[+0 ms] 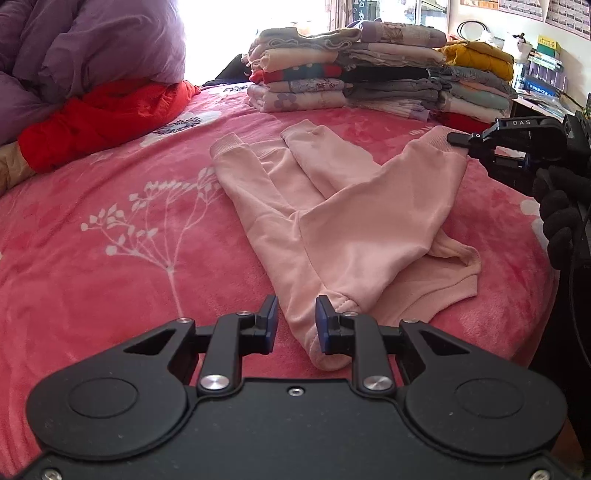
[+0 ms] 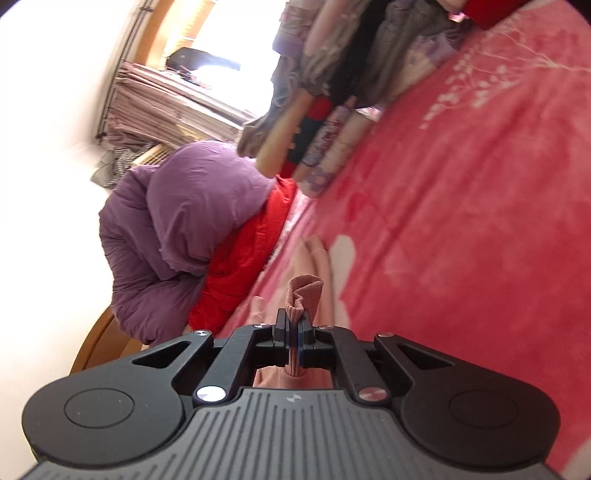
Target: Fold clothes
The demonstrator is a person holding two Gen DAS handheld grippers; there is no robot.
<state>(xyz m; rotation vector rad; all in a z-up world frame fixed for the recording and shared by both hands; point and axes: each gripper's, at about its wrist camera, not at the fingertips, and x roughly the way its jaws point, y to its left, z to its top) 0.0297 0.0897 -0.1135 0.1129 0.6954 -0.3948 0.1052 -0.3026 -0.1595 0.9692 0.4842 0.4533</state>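
Here the pink sweatshirt [image 1: 351,221] lies on the red bed [image 1: 129,229], right tool [image 1: 460,141] pinching its ribbed cuff [image 2: 304,291], left tool [image 1: 296,321] spread over the hem, not gripping.

bed [image 1: 110,258]: pink floral blanket; window [image 1: 229,26]: bright glare; desk [image 1: 535,99]: cluttered

The right hand-held gripper [image 1: 460,141] is cut off by the left wrist view's three-o'clock edge. In the right wrist view the folded clothes stack [image 2: 325,122] at twelve o'clock is blurred, its top cropped.
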